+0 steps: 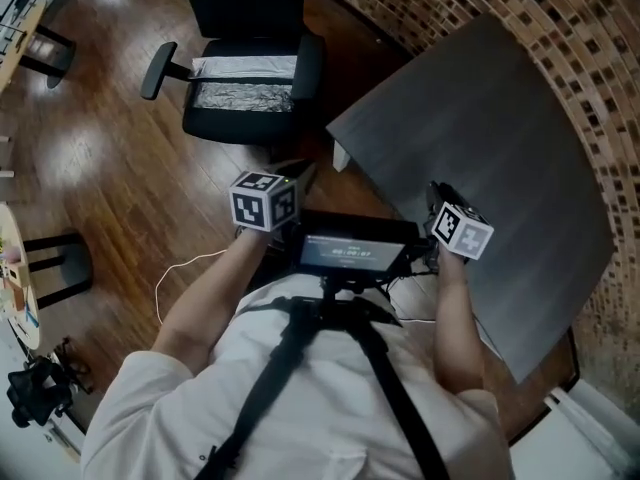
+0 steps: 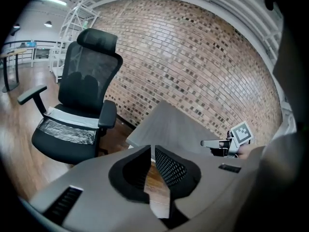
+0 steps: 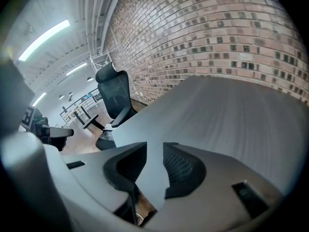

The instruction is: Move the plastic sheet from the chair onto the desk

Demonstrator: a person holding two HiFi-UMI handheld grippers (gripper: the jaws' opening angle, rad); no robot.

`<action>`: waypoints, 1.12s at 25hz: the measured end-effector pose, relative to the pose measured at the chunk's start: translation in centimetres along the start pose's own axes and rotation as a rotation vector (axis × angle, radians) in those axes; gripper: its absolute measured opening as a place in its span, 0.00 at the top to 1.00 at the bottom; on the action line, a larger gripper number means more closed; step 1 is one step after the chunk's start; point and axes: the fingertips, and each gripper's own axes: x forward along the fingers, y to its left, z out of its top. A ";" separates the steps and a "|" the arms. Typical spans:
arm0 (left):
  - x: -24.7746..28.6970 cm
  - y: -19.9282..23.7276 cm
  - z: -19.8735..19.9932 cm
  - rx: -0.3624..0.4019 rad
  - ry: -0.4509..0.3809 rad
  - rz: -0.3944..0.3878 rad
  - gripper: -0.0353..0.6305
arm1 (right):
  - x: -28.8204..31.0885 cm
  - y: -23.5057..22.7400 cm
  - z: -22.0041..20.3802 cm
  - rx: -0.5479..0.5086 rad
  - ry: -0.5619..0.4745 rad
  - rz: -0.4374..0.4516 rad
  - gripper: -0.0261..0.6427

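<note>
The plastic sheet [image 1: 245,83] lies crinkled and shiny across the seat of a black office chair [image 1: 250,28] at the top of the head view. The sheet [image 2: 67,129] also shows at the left of the left gripper view. The grey desk [image 1: 480,148] stands to the right. My left gripper [image 1: 298,174] hangs over the floor between chair and desk, well short of the sheet. Its jaws stand a narrow slit apart with nothing between them. My right gripper [image 1: 437,192] is over the desk's near edge, open and empty. The desk [image 3: 231,115] fills the right gripper view.
A brick wall [image 1: 560,28] curves behind the desk. The floor [image 1: 110,168] is dark wood, with a white cable [image 1: 175,268] lying on it. Table legs and small furniture [image 1: 40,268] stand at the far left. A chest-mounted device [image 1: 350,250] sits between my arms.
</note>
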 end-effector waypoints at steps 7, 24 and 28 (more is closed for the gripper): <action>-3.2 8.0 1.4 -0.011 0.005 0.017 0.91 | 3.7 8.2 1.5 -0.030 0.007 0.009 0.79; -7.5 24.7 3.8 -0.086 0.034 0.032 0.91 | 12.2 25.4 2.1 -0.129 0.091 0.051 0.79; -8.4 26.1 3.1 -0.054 0.031 0.101 0.91 | 14.5 28.0 2.0 -0.210 0.129 0.132 0.79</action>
